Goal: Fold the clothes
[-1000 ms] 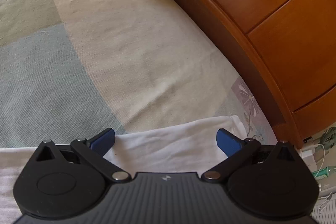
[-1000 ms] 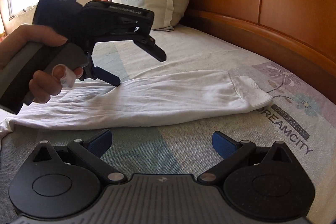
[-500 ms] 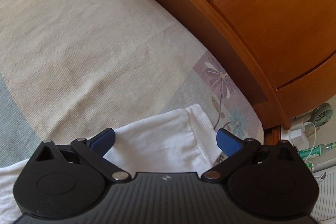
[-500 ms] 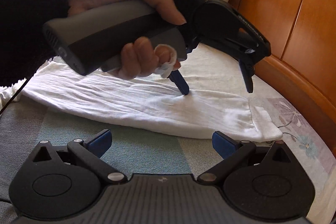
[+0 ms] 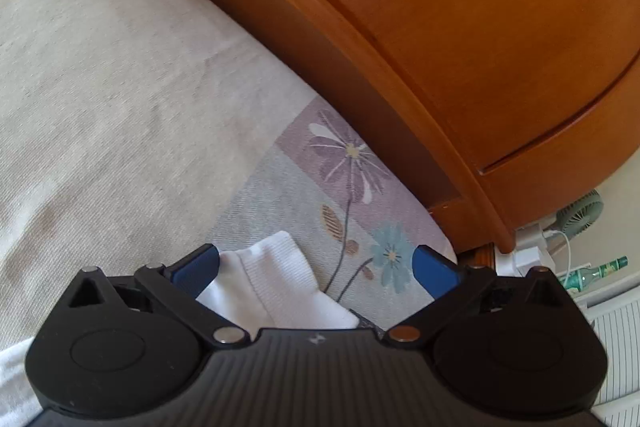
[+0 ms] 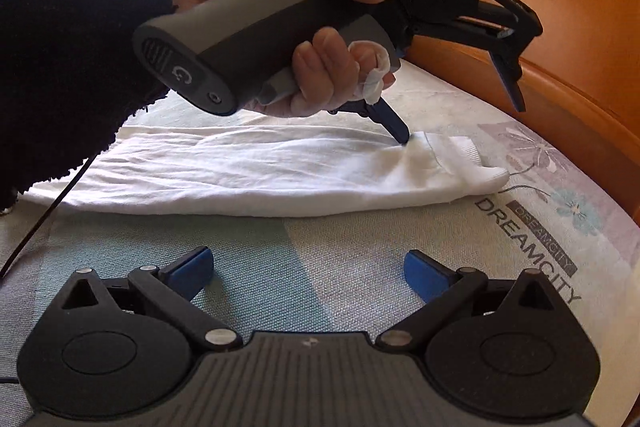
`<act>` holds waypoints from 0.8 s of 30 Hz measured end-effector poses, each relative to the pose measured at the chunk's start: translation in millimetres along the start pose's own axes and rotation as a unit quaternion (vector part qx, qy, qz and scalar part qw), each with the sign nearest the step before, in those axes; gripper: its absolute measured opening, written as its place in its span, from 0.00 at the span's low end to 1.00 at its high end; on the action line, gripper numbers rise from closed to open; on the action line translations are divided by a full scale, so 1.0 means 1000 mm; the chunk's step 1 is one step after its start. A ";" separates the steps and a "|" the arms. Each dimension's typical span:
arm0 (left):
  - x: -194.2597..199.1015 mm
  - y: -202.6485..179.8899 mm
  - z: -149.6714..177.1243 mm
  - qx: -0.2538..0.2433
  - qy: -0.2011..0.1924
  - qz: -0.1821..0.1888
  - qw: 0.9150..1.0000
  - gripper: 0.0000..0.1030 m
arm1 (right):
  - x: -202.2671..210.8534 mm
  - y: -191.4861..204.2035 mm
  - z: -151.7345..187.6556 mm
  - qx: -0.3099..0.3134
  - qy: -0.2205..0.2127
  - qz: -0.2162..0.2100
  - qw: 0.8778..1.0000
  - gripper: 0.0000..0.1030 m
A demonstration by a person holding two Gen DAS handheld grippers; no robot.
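On bed [image 6: 360,259]: white sleeve [image 6: 248,179] soft, limp; grab ribbed cuff [image 6: 468,163]. Left gripper [image 6: 460,115] spread wide, lower finger touching sleeve; right gripper [image 6: 308,269] spread, empty.

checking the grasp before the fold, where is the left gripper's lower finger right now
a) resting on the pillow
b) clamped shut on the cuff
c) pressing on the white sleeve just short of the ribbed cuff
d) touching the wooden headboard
c: in the right wrist view the left gripper is open, with its lower fingertip on the white sleeve just short of the ribbed cuff, its other finger raised clear.
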State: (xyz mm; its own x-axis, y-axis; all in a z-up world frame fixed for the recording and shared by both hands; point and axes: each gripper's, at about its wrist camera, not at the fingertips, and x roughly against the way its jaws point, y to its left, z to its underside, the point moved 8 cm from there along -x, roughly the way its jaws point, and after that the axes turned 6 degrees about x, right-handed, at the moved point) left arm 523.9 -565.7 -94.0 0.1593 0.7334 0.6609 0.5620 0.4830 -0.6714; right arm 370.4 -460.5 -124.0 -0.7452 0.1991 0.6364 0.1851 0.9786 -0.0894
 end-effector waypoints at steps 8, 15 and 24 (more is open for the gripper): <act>-0.017 -0.005 0.010 -0.013 0.003 0.008 1.000 0.99 | 0.001 -0.005 0.004 0.000 -0.002 0.000 1.000 1.00; 0.026 -0.019 0.009 -0.035 -0.012 -0.002 0.999 0.98 | 0.005 -0.007 0.010 0.000 -0.005 0.000 1.000 1.00; 0.139 -0.002 0.034 -0.043 -0.066 -0.103 0.992 0.98 | 0.004 -0.002 0.009 -0.010 -0.004 0.022 1.000 1.00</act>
State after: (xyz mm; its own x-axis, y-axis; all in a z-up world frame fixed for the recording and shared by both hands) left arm 516.8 -448.8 -12.4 -0.0694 0.6825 0.7276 0.6396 0.5902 -0.4926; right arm 361.5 -461.6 -127.7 -0.7405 0.2430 0.6266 0.2314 0.9675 -0.1019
